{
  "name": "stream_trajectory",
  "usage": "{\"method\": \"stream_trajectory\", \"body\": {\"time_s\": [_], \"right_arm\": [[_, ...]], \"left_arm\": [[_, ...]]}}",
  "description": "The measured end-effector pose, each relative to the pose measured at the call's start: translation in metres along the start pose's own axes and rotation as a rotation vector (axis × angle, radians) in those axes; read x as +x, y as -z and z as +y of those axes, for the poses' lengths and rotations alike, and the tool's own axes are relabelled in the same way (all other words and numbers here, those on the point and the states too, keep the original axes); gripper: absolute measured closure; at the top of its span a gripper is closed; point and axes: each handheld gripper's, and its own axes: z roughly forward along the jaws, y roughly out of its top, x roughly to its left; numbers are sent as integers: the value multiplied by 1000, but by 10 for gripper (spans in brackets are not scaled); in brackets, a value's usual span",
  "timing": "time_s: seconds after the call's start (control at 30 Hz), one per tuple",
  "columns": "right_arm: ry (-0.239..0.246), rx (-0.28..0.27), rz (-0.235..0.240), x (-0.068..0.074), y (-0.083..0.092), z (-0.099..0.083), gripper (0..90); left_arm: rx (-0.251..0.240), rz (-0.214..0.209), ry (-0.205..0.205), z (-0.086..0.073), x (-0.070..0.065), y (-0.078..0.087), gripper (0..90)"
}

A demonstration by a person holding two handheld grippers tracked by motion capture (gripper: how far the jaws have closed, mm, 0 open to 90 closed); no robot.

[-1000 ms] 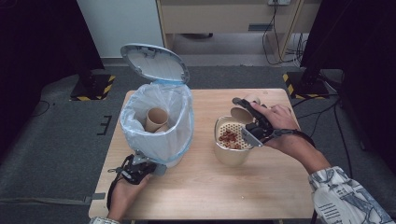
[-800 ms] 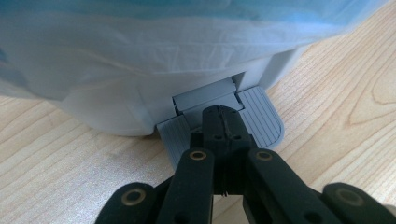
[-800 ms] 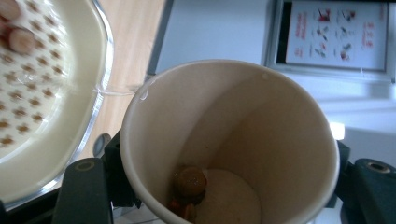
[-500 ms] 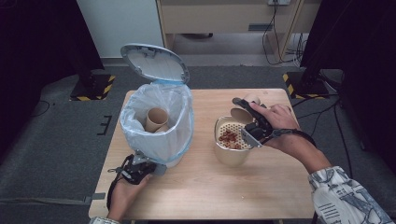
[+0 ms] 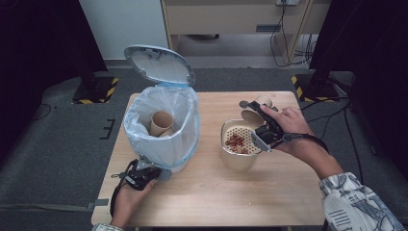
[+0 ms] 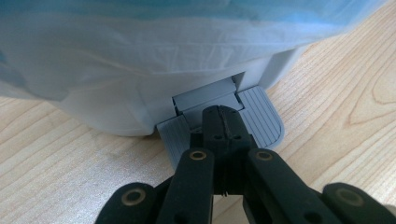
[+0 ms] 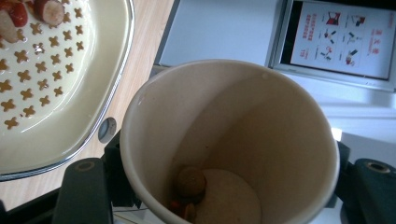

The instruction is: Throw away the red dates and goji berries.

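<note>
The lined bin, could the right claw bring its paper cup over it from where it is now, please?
Probably yes: the bin has its lid up and its mouth open, and bare table lies between it and the right claw, which grips the paper cup.

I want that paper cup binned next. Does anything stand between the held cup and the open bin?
Only the cream strainer pot sits between the paper cup in the right gripper and the bin, whose lid is up.

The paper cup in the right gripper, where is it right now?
In the high view the paper cup sits right of centre, clamped in the right gripper, tipped at the far rim of the cream strainer pot.
</note>
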Motion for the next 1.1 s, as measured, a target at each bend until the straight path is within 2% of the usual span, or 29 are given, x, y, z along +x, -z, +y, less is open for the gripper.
{"method": "stream_trajectory", "body": {"time_s": [0.07,0.23,0.47,0.6,0.67,0.7,0.73,0.8,0.87,0.9,0.97,1.0,1.1], "right_arm": [[36,5,-7,1,0,2,305],[64,7,-12,1,0,6,305],[53,1,-15,1,-1,7,305],[63,8,-18,2,-1,7,305],[48,4,-35,0,0,7,304],[73,13,-44,0,1,9,305],[101,-2,-46,0,3,13,304],[96,-22,-34,2,4,18,305],[36,16,-22,4,-2,7,305],[58,48,-20,6,-5,2,305],[71,-1,-8,8,-1,11,306],[79,-6,1,9,-2,14,305],[89,29,0,9,-6,9,305]], "left_arm": [[0,0,0,0,0,0,900],[0,0,0,0,0,0,900],[0,0,0,0,0,0,900],[0,0,-1,0,0,0,900],[0,0,0,0,0,0,900],[0,0,0,0,0,0,900],[-1,1,1,0,0,0,900],[0,0,0,0,0,0,900],[1,3,-3,0,-1,0,900],[1,4,-5,0,-1,0,900],[1,0,-2,0,0,0,900],[0,0,1,0,0,0,900],[2,4,-7,0,-1,0,900]]}}
